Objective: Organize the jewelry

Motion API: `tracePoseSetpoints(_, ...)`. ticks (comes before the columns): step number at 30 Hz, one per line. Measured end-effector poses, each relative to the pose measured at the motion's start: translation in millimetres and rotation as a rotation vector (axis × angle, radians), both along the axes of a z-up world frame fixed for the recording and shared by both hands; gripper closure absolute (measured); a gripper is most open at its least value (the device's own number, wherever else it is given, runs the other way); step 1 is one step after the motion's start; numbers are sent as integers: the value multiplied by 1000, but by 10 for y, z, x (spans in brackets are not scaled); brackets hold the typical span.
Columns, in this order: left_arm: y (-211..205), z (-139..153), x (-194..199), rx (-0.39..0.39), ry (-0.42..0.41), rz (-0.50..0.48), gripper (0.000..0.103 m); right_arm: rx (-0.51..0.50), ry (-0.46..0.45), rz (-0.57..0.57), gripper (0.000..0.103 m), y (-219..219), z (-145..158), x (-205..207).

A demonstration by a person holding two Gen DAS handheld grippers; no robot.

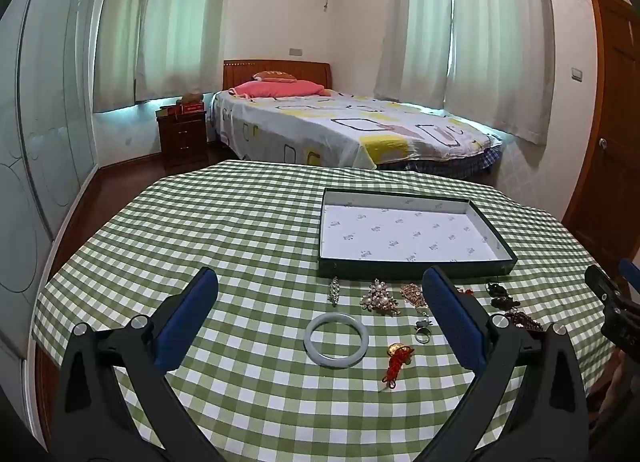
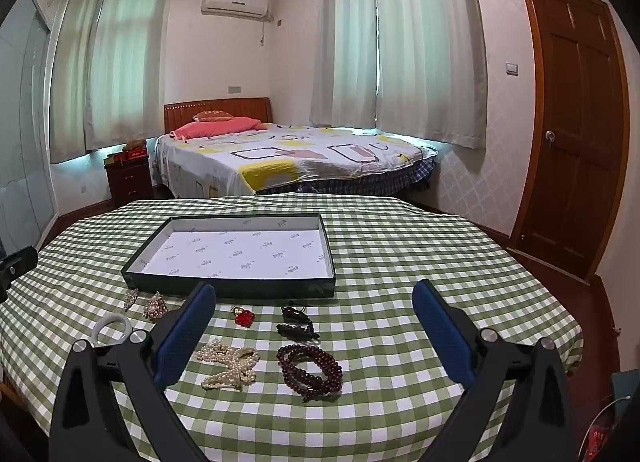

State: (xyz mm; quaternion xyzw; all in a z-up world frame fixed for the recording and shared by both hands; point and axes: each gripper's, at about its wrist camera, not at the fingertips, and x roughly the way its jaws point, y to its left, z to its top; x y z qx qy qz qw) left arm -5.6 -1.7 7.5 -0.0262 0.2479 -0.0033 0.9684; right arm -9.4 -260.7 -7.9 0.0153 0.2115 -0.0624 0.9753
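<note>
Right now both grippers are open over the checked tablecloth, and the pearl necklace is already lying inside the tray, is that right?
Not quite. The pearl necklace is not inside the tray; it lies on the checked tablecloth in front of it, beside the dark bead bracelet. The right wrist view shows this, and the tray holds nothing. The left gripper and right gripper are open.

- Left wrist view: looked forward and slightly downward along the wide-spread fingers of the left gripper (image 1: 320, 290), low over the checked tablecloth (image 1: 240, 222); the tray (image 1: 416, 260) lay at one o'clock, the bed (image 1: 340, 130) at twelve.
- Right wrist view: same forward, slightly downward aim past the right gripper (image 2: 314, 298), from a station further right; the tray (image 2: 228, 288) lay at eleven o'clock.
- Shared field: tray, tablecloth (image 2: 400, 262), bed (image 2: 288, 158), and the jade bangle (image 1: 336, 340) (image 2: 110, 326), close to both lenses.
</note>
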Motion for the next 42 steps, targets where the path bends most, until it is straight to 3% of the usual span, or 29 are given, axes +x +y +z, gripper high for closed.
tracePoseSetpoints(42,24,-58,-6,0,11,-3,3,5,3,1,7,9,-13,-19)
